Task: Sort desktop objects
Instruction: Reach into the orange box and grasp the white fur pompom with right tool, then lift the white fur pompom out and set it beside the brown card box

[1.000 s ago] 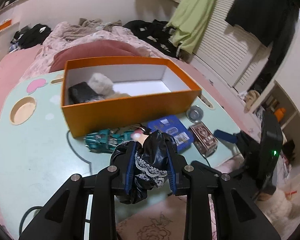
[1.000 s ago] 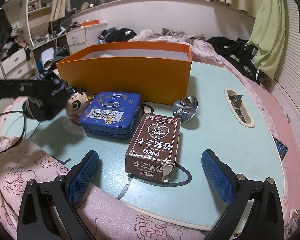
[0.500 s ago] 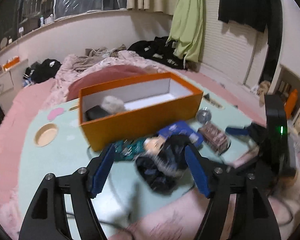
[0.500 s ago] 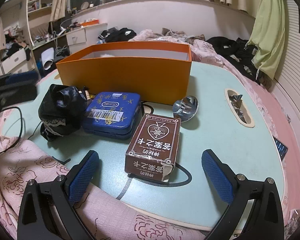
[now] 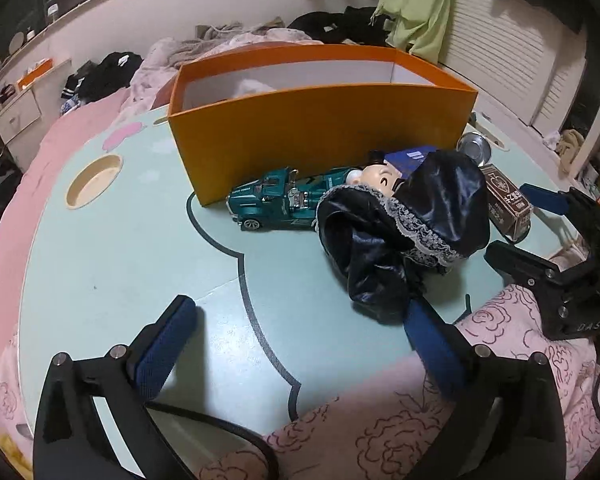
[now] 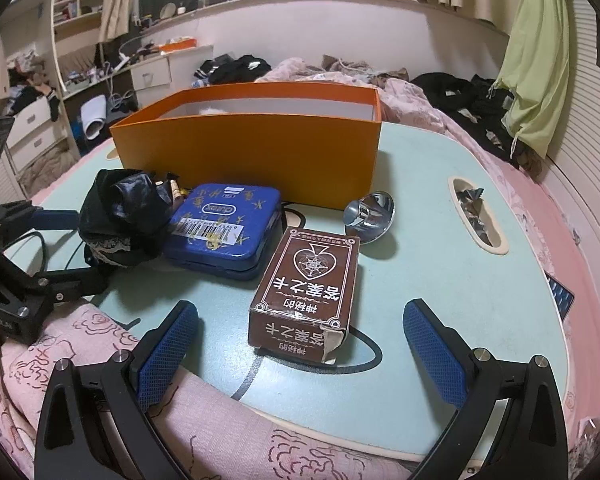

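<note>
The left tool (image 5: 300,320) has just been opening and gapes wide, empty; the black lace-trimmed cloth (image 5: 404,232) lies on the desk (image 5: 120,260) near the orange box (image 5: 320,128). The right tool (image 6: 300,332) stands open, empty.

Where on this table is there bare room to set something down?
Bare table lies left of the toy truck, below the round cup hole. Another patch lies between the card box and the slot. The orange box front is crowded.

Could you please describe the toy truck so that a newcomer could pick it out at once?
Find the big orange box on the pale green table. The toy truck lies along its near wall, beside black cloth; it alone is teal and wheeled.
</note>
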The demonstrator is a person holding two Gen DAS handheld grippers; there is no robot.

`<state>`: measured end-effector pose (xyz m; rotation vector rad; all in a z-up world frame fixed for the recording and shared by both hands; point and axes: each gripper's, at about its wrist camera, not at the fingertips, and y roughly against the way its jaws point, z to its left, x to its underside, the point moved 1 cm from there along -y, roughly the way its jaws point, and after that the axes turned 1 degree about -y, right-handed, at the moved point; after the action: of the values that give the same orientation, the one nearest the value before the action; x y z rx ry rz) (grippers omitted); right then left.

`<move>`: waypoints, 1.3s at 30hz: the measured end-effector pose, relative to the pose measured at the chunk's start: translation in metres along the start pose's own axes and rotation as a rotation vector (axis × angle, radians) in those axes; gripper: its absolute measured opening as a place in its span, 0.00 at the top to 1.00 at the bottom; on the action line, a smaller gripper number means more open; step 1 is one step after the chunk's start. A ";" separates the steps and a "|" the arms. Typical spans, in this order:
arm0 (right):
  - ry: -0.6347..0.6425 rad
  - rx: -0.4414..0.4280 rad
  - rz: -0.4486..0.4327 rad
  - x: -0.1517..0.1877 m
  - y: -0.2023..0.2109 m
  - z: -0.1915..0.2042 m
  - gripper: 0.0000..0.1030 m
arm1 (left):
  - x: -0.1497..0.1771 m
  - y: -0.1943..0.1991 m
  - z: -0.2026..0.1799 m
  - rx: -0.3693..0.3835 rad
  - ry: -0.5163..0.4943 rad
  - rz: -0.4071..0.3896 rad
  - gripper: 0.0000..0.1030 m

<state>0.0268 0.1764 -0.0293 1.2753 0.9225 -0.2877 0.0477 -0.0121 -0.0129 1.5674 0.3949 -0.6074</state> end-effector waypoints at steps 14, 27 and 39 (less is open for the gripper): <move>-0.066 -0.308 -0.038 -0.128 0.019 0.031 0.33 | -0.001 0.002 0.000 0.003 0.002 -0.011 0.00; -0.198 -0.241 0.433 -0.213 -0.151 0.058 0.45 | 0.001 0.004 -0.002 0.003 0.004 -0.019 0.00; -0.265 -0.293 0.328 -0.206 -0.119 0.023 0.65 | 0.004 0.004 -0.003 0.004 0.005 -0.024 0.00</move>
<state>-0.1701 0.0582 0.0374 1.0651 0.4980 -0.0568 0.0538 -0.0096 -0.0115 1.5703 0.4173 -0.6232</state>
